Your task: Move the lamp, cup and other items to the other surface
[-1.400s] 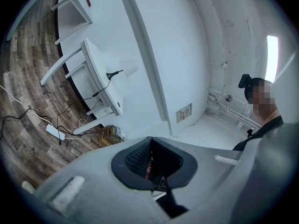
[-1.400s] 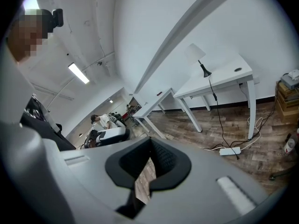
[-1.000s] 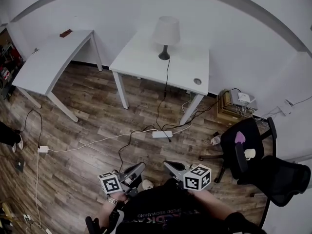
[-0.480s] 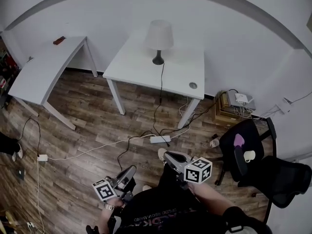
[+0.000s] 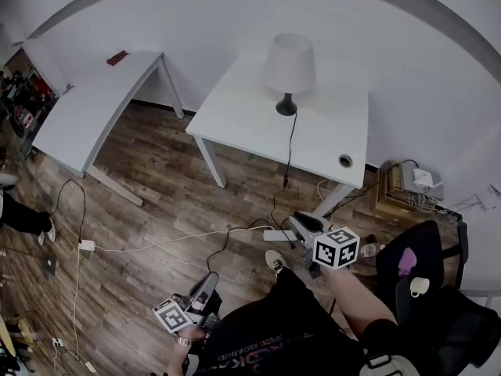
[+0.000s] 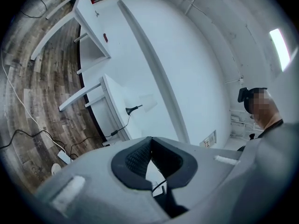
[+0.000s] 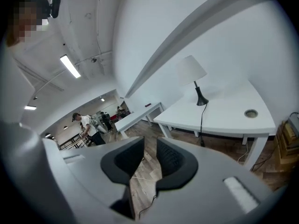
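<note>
The lamp [image 5: 290, 65] stands upright on the white counter [image 5: 243, 112] at about 12 o'clock, and its cord hangs over the near edge. The white cup [image 5: 420, 286] sits on a black chair [image 5: 434, 245] at 4 o'clock. The right gripper [image 7: 149, 146] has just been opening: its fingers stand a little apart, with nothing between them. The left gripper [image 6: 150, 141] has its fingers closed tip to tip and holds nothing. A second counter [image 5: 86, 112] is at 10 o'clock.

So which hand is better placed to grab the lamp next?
Probably right. The right tongs sit ahead, nearer the lamp on the white table; they have just been opening, nothing between them. The left tongs sit back by the body, shut.
</note>
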A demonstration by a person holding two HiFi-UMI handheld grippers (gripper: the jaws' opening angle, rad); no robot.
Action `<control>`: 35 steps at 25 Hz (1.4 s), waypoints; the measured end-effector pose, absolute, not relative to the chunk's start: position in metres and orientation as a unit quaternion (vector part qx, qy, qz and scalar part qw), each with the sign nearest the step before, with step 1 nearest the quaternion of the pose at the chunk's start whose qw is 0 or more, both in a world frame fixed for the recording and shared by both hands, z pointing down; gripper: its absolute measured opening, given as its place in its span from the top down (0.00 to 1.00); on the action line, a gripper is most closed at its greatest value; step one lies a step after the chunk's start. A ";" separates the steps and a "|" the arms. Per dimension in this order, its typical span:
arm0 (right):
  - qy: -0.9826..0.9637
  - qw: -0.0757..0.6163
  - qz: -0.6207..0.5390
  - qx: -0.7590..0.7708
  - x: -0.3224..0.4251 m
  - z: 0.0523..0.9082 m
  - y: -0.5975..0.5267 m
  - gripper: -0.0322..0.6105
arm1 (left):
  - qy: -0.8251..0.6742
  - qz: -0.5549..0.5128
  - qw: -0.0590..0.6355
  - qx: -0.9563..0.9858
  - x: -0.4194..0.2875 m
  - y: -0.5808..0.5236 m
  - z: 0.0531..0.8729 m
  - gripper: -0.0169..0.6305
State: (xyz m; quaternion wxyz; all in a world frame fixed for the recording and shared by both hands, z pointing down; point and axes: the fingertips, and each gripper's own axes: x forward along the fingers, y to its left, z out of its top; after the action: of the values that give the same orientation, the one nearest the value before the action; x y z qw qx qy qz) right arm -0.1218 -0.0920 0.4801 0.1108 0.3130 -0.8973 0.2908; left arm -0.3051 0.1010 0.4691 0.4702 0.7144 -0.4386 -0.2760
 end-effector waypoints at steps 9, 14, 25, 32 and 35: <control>-0.902 0.128 0.208 0.356 -0.122 0.486 -0.288 0.76 | -0.491 -0.285 0.485 0.665 -0.309 0.035 0.481 0.98; -0.897 0.164 0.156 0.379 -0.122 0.506 -0.390 0.75 | -0.513 -0.291 0.495 0.638 -0.306 0.013 0.492 0.98; -0.879 0.201 0.125 0.414 -0.151 0.565 -0.549 0.65 | -0.569 -0.344 0.518 0.538 -0.309 0.016 0.513 0.98; -0.878 0.205 0.105 0.420 -0.173 0.582 -0.592 0.60 | -0.595 -0.347 0.530 0.494 -0.307 0.027 0.523 0.98; -0.877 0.197 0.105 0.425 -0.179 0.588 -0.602 0.59 | -0.596 -0.335 0.539 0.492 -0.303 0.026 0.527 0.98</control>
State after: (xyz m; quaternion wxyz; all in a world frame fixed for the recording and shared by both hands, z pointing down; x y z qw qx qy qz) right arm -0.1788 -0.6017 0.5883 0.1973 0.4255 -0.8769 0.1052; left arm -0.3030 0.0260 0.5269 0.5390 0.4917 -0.5964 -0.3348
